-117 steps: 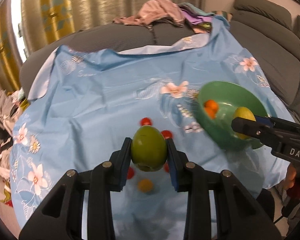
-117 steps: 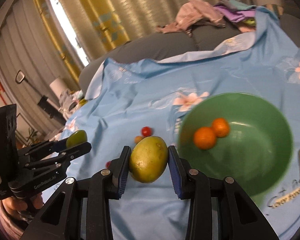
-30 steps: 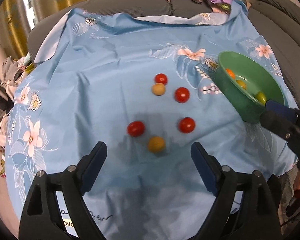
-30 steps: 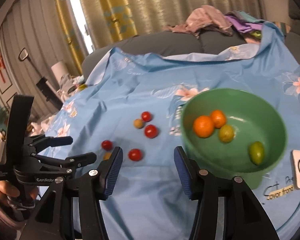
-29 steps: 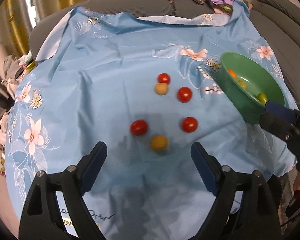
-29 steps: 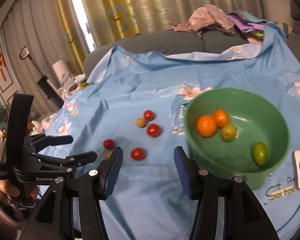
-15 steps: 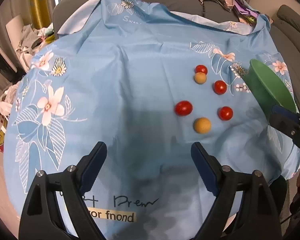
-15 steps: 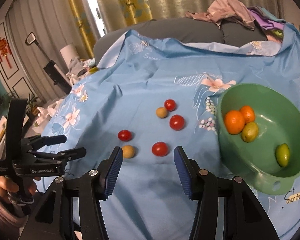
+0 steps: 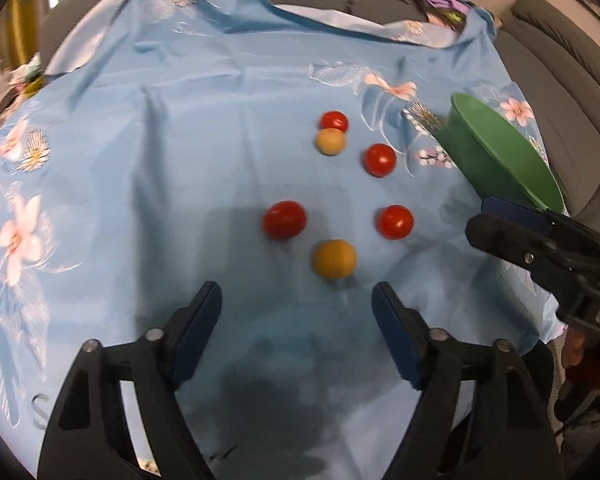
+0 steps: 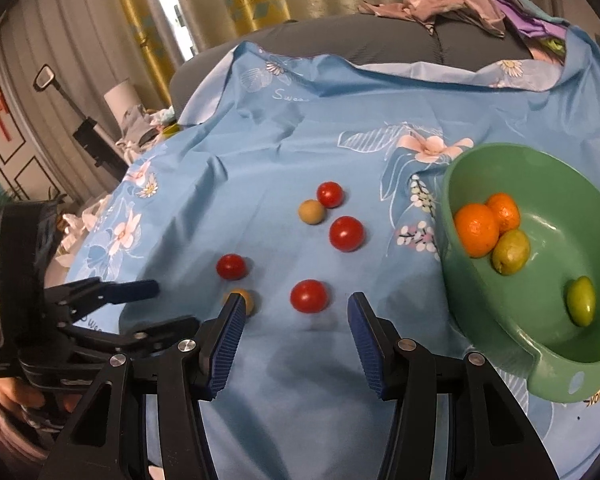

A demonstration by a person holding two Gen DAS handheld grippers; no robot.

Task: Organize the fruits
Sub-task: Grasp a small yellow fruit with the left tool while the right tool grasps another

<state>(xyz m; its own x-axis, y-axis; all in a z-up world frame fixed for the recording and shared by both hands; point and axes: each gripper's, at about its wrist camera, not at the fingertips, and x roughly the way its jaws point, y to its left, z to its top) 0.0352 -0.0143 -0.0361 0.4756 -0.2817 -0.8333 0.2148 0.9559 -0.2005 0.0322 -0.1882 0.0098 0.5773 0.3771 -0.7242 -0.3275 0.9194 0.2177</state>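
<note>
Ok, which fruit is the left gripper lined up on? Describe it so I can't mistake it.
Start at the green bowl on the blue floral cloth; six small round fruits lie loose beside it. Yours is the yellow-orange one nearest the closing, empty left gripper. It is deeper orange than the paler tan one, which touches a red tomato.

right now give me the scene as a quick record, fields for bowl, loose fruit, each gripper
bowl: green bowl on the blue flowered cloth, holding two oranges, a yellow-green fruit and a green fruit
loose fruit: four red tomatoes and two tan round fruits on the cloth
left gripper: jaws closing, nothing between them
right gripper: open, empty, nearest tomato just ahead
</note>
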